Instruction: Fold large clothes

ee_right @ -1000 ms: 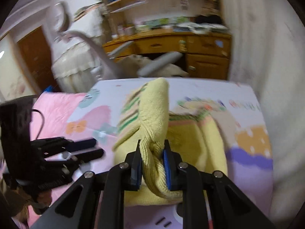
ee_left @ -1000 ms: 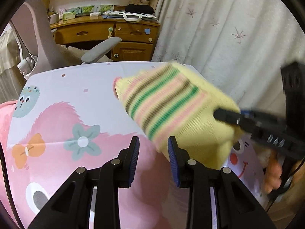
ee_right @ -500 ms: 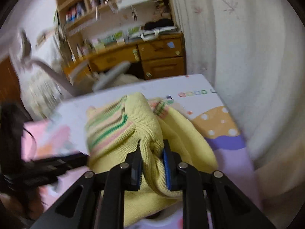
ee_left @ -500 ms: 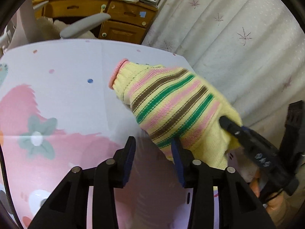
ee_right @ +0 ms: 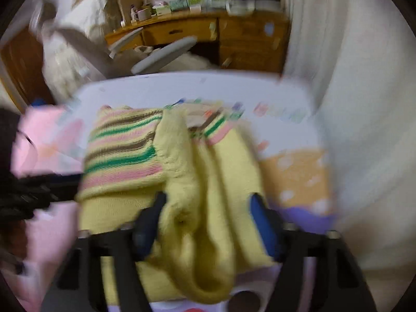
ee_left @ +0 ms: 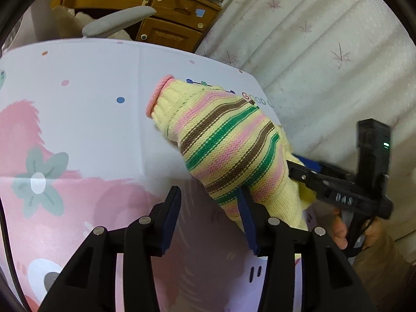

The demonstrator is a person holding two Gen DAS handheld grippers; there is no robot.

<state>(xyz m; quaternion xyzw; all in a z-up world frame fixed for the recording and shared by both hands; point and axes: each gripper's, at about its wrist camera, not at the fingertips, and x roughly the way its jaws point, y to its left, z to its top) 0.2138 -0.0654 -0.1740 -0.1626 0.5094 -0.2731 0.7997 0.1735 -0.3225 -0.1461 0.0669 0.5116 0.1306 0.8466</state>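
A yellow knit sweater [ee_left: 228, 145] with pink, brown and green stripes lies bunched on a cartoon-print mat [ee_left: 78, 119]. Its striped sleeve points to the mat's far side. My left gripper [ee_left: 209, 208] is open and empty, its right finger against the sleeve's near edge. In the right wrist view the sweater [ee_right: 145, 145] lies in folds. My right gripper [ee_right: 208, 213] is open, with its jaws wide on either side of a yellow fold. The right gripper also shows in the left wrist view [ee_left: 306, 171] at the sweater's right side.
A wooden desk [ee_left: 145, 7] and a grey office chair armrest [ee_left: 117, 20] stand beyond the mat's far edge. A pale curtain [ee_left: 325, 52] hangs along the right. The mat's edge [ee_right: 306, 109] runs close to the curtain.
My right gripper has opened and let go of the yellow fold it held. The sweater has dropped onto the mat. My left gripper has moved closer to the sleeve.
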